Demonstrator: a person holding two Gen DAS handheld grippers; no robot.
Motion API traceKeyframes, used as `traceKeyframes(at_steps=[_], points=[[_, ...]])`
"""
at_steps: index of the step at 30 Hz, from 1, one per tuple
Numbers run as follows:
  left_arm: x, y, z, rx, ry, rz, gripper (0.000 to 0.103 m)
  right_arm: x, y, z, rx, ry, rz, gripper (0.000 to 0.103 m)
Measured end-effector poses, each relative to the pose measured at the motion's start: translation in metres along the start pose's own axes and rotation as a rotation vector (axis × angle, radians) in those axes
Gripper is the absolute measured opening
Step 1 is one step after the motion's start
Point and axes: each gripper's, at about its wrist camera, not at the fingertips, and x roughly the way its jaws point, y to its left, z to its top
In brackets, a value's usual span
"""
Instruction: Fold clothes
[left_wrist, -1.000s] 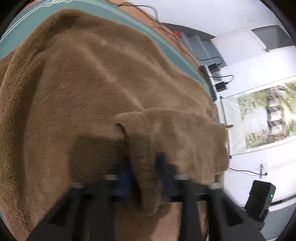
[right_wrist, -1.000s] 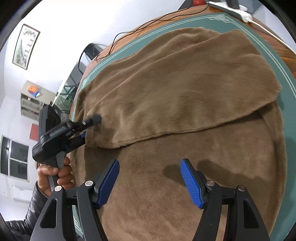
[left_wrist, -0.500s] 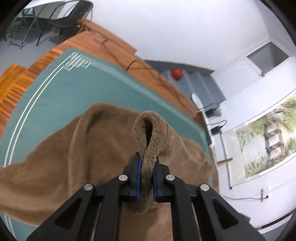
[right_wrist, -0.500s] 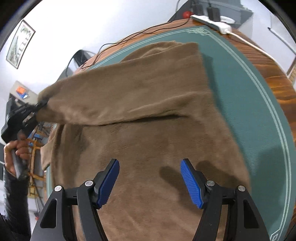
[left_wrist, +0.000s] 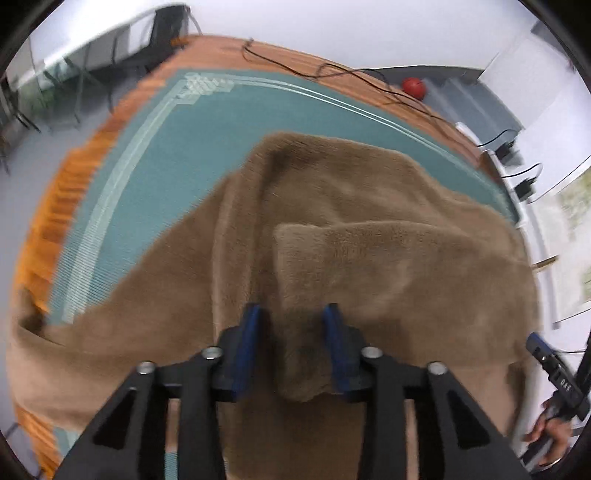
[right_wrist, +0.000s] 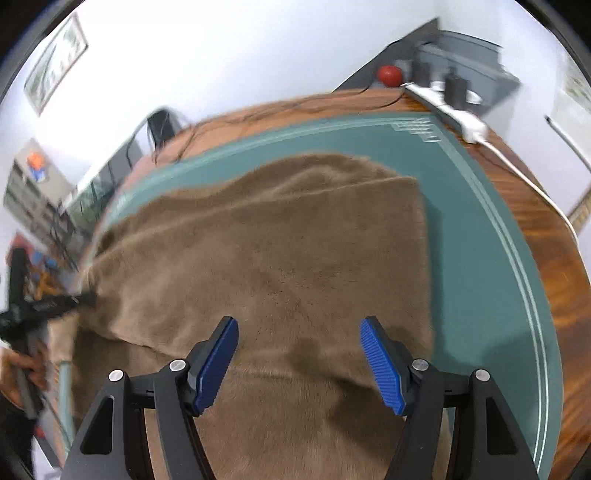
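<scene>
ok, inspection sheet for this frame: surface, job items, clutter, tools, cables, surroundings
Surface: wooden table covered by a teal mat with pale border lines.
Job's things: one brown fleece garment spread on the mat, a layer folded over the top; its folded corner lies between the left tool's pads.
Clutter: white power strip with plugged adapters at the table's far corner.
Tools: left tool open around the folded corner, not clamped; right tool open over the garment, holding nothing.
Cables: black cables trail along the far edge; a white cord runs from the strip.
Surroundings: red ball beyond the table, framed picture on the white wall, shelves.
</scene>
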Motion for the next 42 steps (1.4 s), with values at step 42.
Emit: traceKeyframes(at_steps=[42], points=[[-0.004, -0.066, -0.022, 0.231, -0.062, -0.023, 0.08, 0.007, 0.036, 0.023, -0.212, 0.05, -0.048, 0.08]])
